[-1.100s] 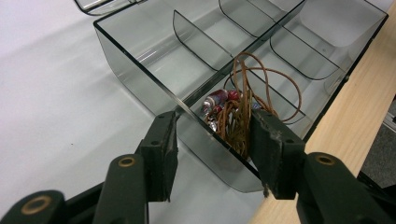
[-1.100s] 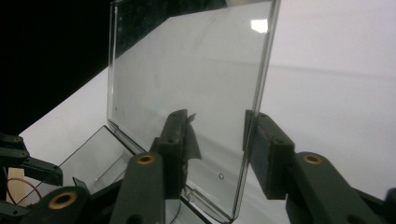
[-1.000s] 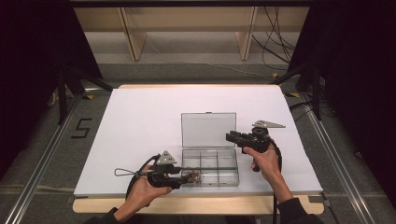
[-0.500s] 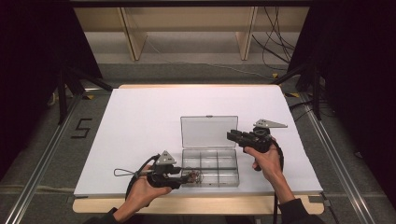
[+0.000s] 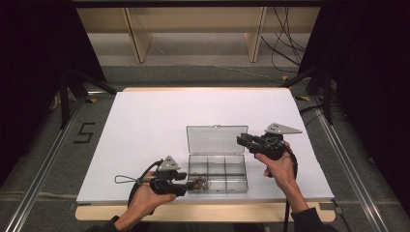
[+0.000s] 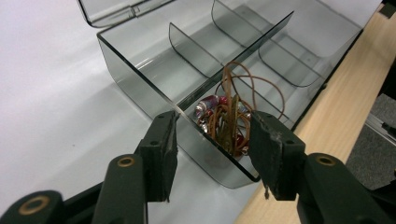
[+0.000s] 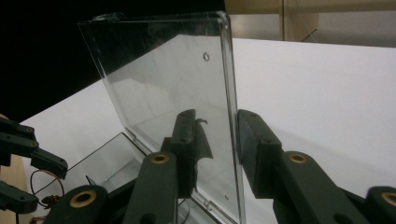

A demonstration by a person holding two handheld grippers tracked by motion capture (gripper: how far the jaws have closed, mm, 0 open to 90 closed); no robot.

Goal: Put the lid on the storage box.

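A clear plastic compartment box [image 5: 241,175] stands near the table's front edge, its lid [image 5: 216,140] raised on the far hinge. A tangle of brown cord with beads [image 5: 203,183] lies in the front-left compartment. My left gripper [image 5: 192,183] is open at the box's front-left corner. In the left gripper view its jaws [image 6: 212,149] straddle the short wall [image 6: 140,74], with the cord [image 6: 224,116] just beyond them. My right gripper [image 5: 240,140] is open around the lid's right edge. In the right gripper view [image 7: 217,140] one jaw shows through the clear lid [image 7: 177,79].
A white sheet [image 5: 159,125] covers the table, and a bare wooden strip [image 5: 232,212] runs along the front. Wooden shelving [image 5: 193,34] and loose cables [image 5: 285,43] lie beyond the far edge. Metal rails flank both sides, with a "5" mark [image 5: 83,132] on the left floor.
The right gripper has risen a little at the lid's right edge, and the lid now stands more upright. The left gripper and the cord have not moved.
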